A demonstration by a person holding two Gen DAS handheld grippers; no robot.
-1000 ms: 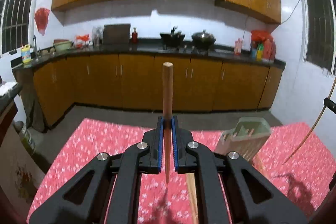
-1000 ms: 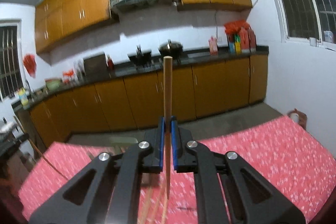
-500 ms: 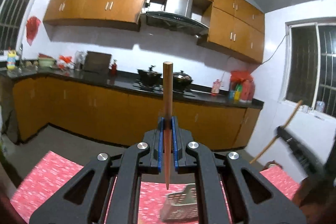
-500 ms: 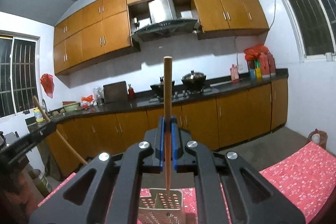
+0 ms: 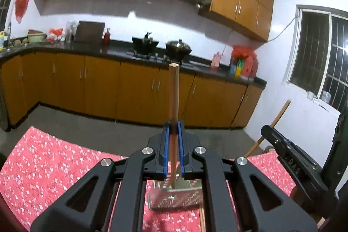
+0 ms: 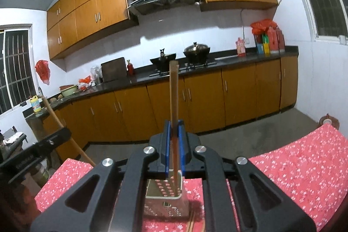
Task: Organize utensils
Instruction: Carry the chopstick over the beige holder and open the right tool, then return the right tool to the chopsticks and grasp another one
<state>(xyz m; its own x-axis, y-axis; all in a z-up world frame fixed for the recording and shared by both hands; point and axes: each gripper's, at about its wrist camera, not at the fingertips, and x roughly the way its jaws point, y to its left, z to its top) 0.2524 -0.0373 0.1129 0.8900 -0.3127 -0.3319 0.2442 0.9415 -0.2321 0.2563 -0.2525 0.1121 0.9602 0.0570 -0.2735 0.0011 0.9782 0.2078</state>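
Note:
My left gripper (image 5: 173, 123) is shut on an upright wooden chopstick (image 5: 174, 90). Its lower tip hangs just over the perforated metal utensil holder (image 5: 187, 197) on the red tablecloth (image 5: 43, 166). My right gripper (image 6: 174, 123) holds a second chopstick (image 6: 174, 90) between its blue pads. Its jaws are opening, and that stick leans slightly with its lower end inside the holder (image 6: 165, 190). Each gripper shows at the edge of the other's view: the right gripper (image 5: 266, 132) and the left gripper (image 6: 65, 133), each with its stick slanting upward.
Loose chopsticks (image 6: 191, 221) lie on the cloth against the holder's near side. The floral tablecloth (image 6: 304, 166) spreads to both sides. Beyond the table's far edge are bare floor and a counter (image 5: 87, 51) with pots and bottles.
Both grippers have swung toward each other and now hang over the holder, which sits centred below each. The right chopstick's tip has come down into the holder's opening.

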